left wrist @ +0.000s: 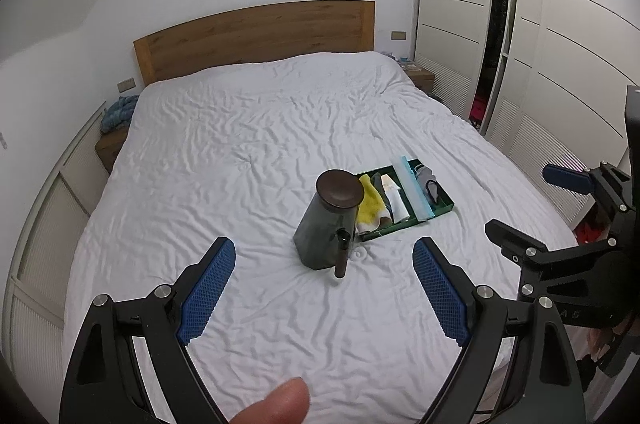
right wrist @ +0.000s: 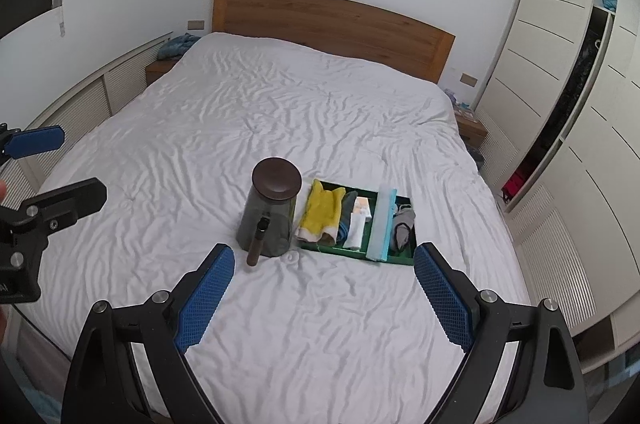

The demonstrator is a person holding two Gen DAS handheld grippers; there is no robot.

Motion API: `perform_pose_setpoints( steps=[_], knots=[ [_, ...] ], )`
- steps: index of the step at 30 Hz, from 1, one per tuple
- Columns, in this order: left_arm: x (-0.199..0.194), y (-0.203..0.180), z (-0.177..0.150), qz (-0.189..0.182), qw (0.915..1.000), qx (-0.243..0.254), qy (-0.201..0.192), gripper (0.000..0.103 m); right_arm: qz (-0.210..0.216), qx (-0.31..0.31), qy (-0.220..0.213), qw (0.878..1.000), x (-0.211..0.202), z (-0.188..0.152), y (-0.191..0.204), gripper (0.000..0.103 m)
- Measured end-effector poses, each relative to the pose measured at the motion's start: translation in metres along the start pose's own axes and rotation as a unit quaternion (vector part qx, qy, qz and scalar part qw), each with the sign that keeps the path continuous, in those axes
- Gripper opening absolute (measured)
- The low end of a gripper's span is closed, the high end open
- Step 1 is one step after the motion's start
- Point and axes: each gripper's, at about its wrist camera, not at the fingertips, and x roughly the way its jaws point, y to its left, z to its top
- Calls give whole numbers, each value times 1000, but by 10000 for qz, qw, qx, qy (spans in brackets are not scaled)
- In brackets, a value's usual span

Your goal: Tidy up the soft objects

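Note:
A green tray (right wrist: 400,259) (left wrist: 446,207) lies on the white bed, holding a yellow cloth (right wrist: 322,210) (left wrist: 370,204), a white folded cloth (right wrist: 356,230), a pale blue divider (right wrist: 383,222) (left wrist: 416,186) and a grey soft item (right wrist: 403,226) (left wrist: 426,180). Left of the tray stands a dark grey jug (right wrist: 268,216) (left wrist: 326,224) with a brown lid and handle. My left gripper (left wrist: 324,288) hovers open near the jug, nothing between its fingers. My right gripper (right wrist: 324,294) is open too, short of the tray and jug. Each gripper shows at the edge of the other's view.
The wrinkled white bed (right wrist: 280,104) has a wooden headboard (right wrist: 332,20). White wardrobes (right wrist: 560,84) line the right side, one door ajar. Nightstands flank the bed; a blue cloth (left wrist: 118,112) lies on the left one. A thumb (left wrist: 276,400) shows at the bottom.

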Motion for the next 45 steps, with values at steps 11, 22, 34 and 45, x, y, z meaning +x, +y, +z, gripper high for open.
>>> perform_pose_setpoints(
  steps=[11, 22, 34, 45],
  knots=[
    [7, 6, 0, -2, 9999, -34, 94, 87, 39, -55, 48, 10000, 10, 7, 10, 92],
    [9, 11, -2, -102, 9998, -56, 191, 87, 69, -107, 29, 9999, 14, 6, 19, 92],
    [6, 14, -4, -38, 9997, -61, 226, 87, 123, -131, 31, 9998, 13, 7, 24, 92],
    [5, 11, -8, -47, 9995, 45, 294, 87, 210, -118, 31, 9997, 11, 3, 25, 92]
  ],
)
